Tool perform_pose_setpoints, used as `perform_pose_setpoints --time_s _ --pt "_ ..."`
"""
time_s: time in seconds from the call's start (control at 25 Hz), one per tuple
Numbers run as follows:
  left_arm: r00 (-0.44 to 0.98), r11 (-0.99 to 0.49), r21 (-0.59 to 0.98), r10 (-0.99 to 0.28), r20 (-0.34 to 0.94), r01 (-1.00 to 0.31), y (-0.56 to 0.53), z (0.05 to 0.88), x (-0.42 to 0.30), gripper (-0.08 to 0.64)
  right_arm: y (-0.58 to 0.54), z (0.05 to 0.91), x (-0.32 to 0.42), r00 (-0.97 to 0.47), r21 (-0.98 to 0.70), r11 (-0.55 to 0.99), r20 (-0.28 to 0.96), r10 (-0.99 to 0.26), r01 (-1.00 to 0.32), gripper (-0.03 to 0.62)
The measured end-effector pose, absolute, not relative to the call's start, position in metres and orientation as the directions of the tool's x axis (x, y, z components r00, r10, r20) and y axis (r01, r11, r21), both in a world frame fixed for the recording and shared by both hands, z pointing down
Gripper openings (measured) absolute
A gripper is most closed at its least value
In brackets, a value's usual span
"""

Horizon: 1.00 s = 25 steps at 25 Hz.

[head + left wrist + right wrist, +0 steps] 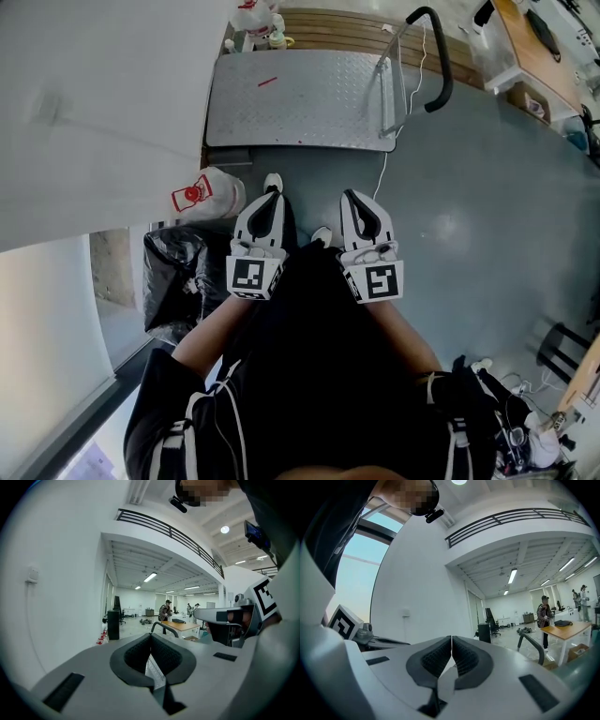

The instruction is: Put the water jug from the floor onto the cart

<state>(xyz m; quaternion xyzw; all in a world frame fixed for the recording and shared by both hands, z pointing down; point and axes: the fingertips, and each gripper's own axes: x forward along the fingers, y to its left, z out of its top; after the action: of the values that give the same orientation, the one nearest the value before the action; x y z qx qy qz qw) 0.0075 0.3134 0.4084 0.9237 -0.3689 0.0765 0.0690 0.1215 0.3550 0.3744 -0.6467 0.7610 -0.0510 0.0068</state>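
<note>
The water jug [211, 192], clear with a red tag, stands on the grey floor beside the white wall, left of my feet. The cart [300, 98] is a low metal platform ahead of me, with a black handle [441, 66] at its right end. My left gripper [273, 193] and right gripper [350, 196] are held side by side at waist height, pointing forward and level. Both are shut with nothing between their pads. The left gripper [151, 634] looks past the cart handle [164, 625] into the hall. The right gripper [452, 638] has its pads touching.
A black bag [178, 277] lies on the floor just behind the jug. White bottles and bags [258, 23] crowd the cart's far left corner. A white cable [384, 169] trails from the cart. Wooden tables [534, 56] stand at the right, and people [544, 613] are far off in the hall.
</note>
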Motion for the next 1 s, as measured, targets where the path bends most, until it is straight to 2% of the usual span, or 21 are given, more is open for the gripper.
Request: perform_pose_setpoints --time_s 0.52,1.0 --pt "0.773 -0.773 0.084 -0.608 0.183 -0.628 0.282 0.412 0.030 0.018 0.337 0.377 0.144 -0.052 -0.072 0.046 0.073 -0.996 -0.996 0.020" --pt "0.775 -0.770 0.106 -0.611 0.162 -0.629 0.219 0.409 0.023 0.018 0.266 0.369 0.127 -0.079 -0.032 0.076 0.115 -0.990 -0.997 0.020"
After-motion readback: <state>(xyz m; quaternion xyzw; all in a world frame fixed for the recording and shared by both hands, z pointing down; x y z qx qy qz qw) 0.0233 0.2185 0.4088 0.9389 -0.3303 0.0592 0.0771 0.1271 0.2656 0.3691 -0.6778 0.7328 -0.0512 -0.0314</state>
